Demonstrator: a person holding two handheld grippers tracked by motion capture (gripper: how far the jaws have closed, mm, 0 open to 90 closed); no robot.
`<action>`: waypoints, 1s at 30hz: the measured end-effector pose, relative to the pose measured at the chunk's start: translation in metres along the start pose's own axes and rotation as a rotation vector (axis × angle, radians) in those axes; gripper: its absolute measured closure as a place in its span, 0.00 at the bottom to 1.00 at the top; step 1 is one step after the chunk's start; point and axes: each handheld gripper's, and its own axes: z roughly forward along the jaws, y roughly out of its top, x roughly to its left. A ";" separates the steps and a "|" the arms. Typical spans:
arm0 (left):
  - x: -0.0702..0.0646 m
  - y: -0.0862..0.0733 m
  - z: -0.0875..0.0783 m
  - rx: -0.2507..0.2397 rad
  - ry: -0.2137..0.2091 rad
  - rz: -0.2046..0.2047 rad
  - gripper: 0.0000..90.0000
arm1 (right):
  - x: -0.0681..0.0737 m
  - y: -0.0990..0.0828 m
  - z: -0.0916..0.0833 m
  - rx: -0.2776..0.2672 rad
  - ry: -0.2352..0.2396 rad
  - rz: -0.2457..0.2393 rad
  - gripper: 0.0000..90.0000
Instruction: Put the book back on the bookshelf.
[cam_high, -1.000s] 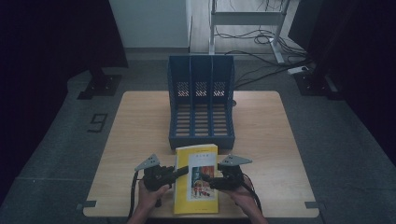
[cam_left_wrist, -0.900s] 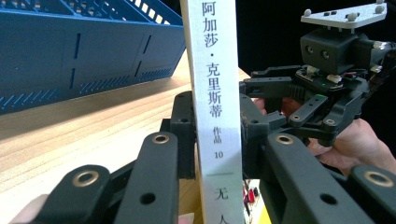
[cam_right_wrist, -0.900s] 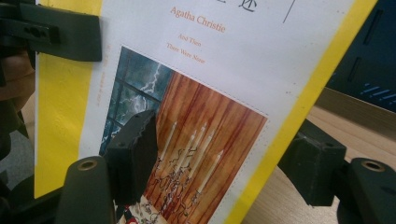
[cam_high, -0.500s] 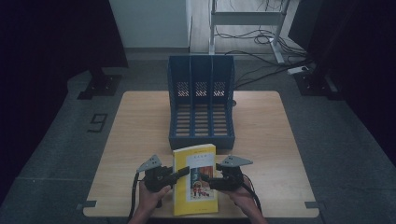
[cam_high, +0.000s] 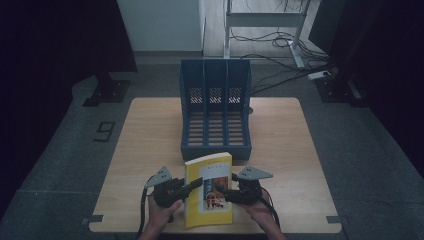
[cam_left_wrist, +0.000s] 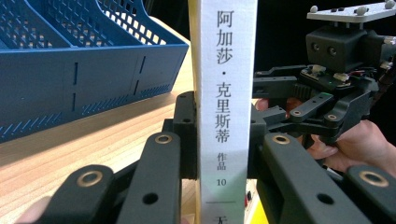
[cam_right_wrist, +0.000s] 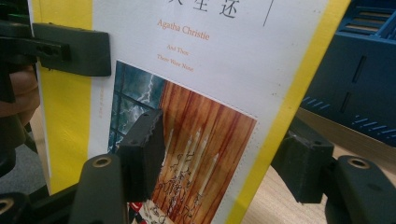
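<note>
A yellow-edged paperback (cam_high: 209, 200) with a white and red cover is held up off the table front, its cover toward the person. My left gripper (cam_high: 196, 184) is shut on its spine side; in the left gripper view the white spine (cam_left_wrist: 226, 93) sits pinched between the two pads of that gripper (cam_left_wrist: 219, 135). My right gripper (cam_high: 220, 191) reaches in from the other side. Its jaws have just been closing, and they straddle the book's yellow edge (cam_right_wrist: 280, 116), one pad over the cover, one behind, with a gap left on this gripper (cam_right_wrist: 222, 154).
A blue three-slot file rack (cam_high: 215, 120) stands on the wooden table (cam_high: 150, 135) just beyond the book, its slots open toward the person. Bare wood lies left and right of it. Cables and a desk frame (cam_high: 260, 20) are on the floor behind.
The book's outline has shifted only slightly. Both hands stay where they were at the table's front.
</note>
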 end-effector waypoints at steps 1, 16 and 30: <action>0.000 0.000 0.000 -0.001 0.000 0.002 0.83 | 0.000 0.000 0.000 -0.003 -0.001 -0.002 0.42; -0.005 0.004 -0.004 -0.019 0.008 0.039 0.83 | 0.006 0.007 -0.002 -0.028 -0.023 -0.028 0.41; -0.012 0.005 -0.002 -0.019 0.017 0.069 0.80 | 0.013 0.009 -0.004 -0.061 -0.015 -0.055 0.42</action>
